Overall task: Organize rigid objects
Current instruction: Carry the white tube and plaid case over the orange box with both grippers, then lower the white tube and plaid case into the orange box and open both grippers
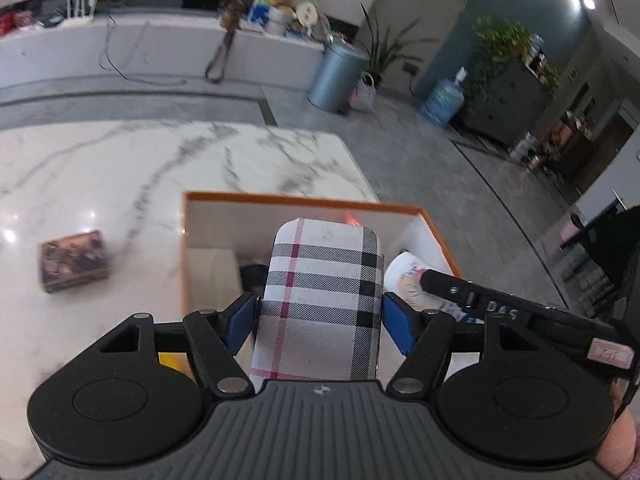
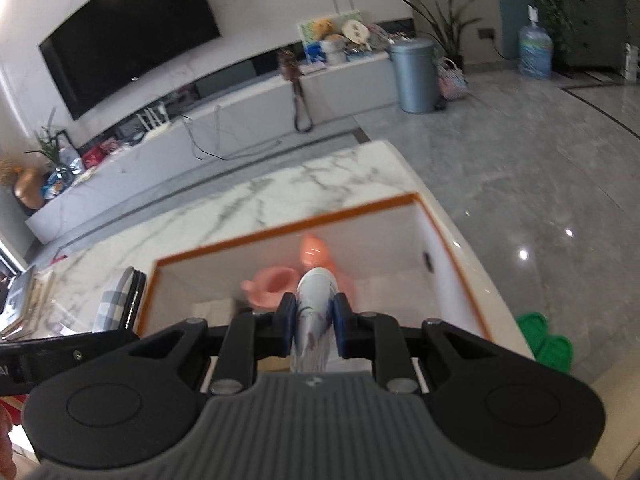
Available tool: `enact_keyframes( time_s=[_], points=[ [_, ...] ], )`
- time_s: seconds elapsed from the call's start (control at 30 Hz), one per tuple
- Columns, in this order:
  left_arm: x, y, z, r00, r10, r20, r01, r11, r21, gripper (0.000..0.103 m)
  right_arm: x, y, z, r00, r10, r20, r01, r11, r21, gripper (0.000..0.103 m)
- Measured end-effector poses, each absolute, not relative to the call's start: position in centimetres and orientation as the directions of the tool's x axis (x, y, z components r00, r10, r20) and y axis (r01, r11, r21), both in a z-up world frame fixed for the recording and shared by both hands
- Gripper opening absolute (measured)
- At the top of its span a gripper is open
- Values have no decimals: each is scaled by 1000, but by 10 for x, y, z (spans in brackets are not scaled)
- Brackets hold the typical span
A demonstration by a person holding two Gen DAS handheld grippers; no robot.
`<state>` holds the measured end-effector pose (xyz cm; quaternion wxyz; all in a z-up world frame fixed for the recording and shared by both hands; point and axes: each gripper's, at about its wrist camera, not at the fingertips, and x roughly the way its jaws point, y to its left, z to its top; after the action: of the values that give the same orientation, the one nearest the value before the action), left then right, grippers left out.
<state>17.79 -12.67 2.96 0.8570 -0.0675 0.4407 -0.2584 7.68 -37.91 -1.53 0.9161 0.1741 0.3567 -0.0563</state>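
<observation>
My left gripper (image 1: 318,316) is shut on a plaid case (image 1: 320,300) with black, grey and red stripes, held over the near edge of an orange-rimmed white box (image 1: 304,199). The case also shows at the left of the right wrist view (image 2: 116,304). My right gripper (image 2: 314,320) is shut on a white printed cylinder (image 2: 314,312), held above the same box (image 2: 280,226). The cylinder shows beside the case in the left wrist view (image 1: 408,276). A pink plastic cup (image 2: 276,284) and another pink item lie inside the box.
A small brown patterned box (image 1: 74,260) lies on the marble table (image 1: 120,168) left of the orange box. Green lids (image 2: 548,344) lie on the floor to the right. A stack of flat items (image 2: 20,304) sits at the table's left.
</observation>
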Motion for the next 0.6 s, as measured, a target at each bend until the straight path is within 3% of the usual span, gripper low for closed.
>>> enact_keyframes(
  time_s=[0.6],
  points=[
    [212,-175,-12,412,-452,-791,368,877,-309,79,152,-409,-81,598,2,-802,252,949,191,20]
  ],
)
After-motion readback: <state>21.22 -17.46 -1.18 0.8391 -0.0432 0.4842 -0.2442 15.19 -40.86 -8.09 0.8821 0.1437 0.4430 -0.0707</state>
